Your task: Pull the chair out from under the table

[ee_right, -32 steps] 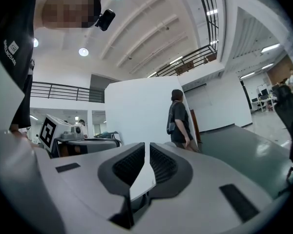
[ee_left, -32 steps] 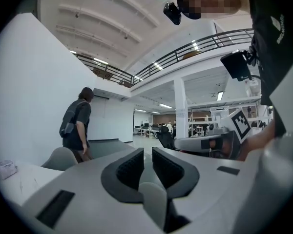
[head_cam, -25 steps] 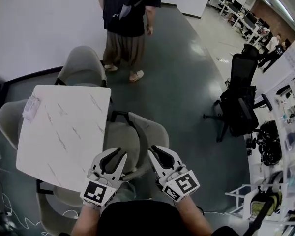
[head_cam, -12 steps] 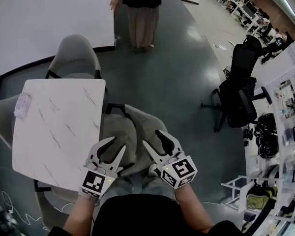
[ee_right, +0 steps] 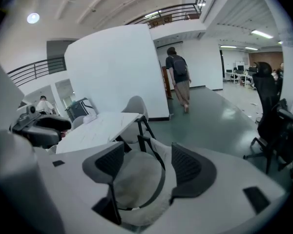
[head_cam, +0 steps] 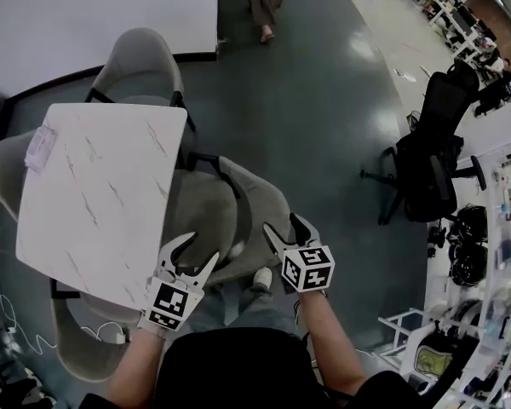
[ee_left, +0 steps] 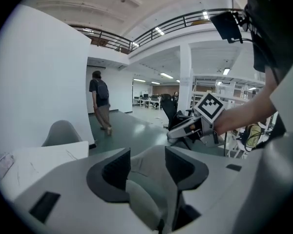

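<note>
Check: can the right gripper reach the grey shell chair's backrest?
Probably yes: the right gripper, its jaws just opened wide and gripping nothing, sits right at the grey shell chair's backrest, with nothing in between.

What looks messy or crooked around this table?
The grey chair beside the table's right edge sits skewed, not square to it. A crumpled wrapper lies on the table's far left corner. Nothing looks spilled or broken.

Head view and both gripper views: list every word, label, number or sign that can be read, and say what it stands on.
No readable text in any view.
Marker cubes: black-and-white square patterns only, no letters or numbers.
Packet on the table: any print is too blurred to read.
Shelf items at the right: too small to read.
</note>
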Demonstrator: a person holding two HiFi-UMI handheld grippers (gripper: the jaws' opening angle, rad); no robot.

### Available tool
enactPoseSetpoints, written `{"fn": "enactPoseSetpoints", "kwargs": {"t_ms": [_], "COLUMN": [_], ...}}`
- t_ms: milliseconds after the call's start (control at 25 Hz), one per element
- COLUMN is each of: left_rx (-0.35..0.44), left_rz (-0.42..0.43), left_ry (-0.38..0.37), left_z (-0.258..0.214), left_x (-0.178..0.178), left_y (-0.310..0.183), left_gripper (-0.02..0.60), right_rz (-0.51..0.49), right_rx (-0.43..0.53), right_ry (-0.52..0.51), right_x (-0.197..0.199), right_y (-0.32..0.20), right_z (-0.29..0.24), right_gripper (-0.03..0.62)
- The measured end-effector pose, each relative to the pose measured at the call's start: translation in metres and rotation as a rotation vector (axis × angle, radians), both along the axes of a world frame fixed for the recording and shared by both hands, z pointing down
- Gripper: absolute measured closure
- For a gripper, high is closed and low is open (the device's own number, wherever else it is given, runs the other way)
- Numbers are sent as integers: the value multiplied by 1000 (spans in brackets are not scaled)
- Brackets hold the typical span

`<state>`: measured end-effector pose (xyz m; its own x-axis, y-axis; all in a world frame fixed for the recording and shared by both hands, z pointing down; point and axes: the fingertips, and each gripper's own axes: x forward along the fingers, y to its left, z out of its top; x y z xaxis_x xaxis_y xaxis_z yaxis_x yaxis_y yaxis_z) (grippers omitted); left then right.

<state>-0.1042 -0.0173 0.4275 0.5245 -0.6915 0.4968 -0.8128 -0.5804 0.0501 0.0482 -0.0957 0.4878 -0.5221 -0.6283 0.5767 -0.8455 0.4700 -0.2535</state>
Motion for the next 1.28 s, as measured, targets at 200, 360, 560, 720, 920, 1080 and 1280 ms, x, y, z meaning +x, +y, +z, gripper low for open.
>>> {"fn": "enactPoseSetpoints", "kwargs": {"t_ms": [200, 360, 560, 720, 920, 1080, 1280], "left_rx": [-133, -200, -252, -290, -318, -340, -427], "left_rz": [69, 144, 246, 277, 300, 331, 344], "left_ry": [-92, -136, -203, -225, -221, -234, -289], "left_z": [69, 114, 175, 217, 251, 270, 307], "left_x": [29, 60, 90, 104, 121, 132, 139], "left_y": [35, 61, 77, 79, 69, 64, 67], "left_gripper": [324, 307, 296, 296, 296, 296, 306], "right_rz": [13, 8, -5, 5, 35, 72, 59], "right_rx": [-84, -138, -174, -181, -194, -250, -249], "right_ry": [68, 117, 154, 153, 155, 121, 162], "right_x": [23, 31, 32, 29, 30, 29, 26], "right_y": [-5, -5, -5, -3, -8, -11, -13], "right_z": [44, 72, 100, 117, 128, 144, 160], "right_gripper": [303, 303, 303, 303, 303, 303, 304]}}
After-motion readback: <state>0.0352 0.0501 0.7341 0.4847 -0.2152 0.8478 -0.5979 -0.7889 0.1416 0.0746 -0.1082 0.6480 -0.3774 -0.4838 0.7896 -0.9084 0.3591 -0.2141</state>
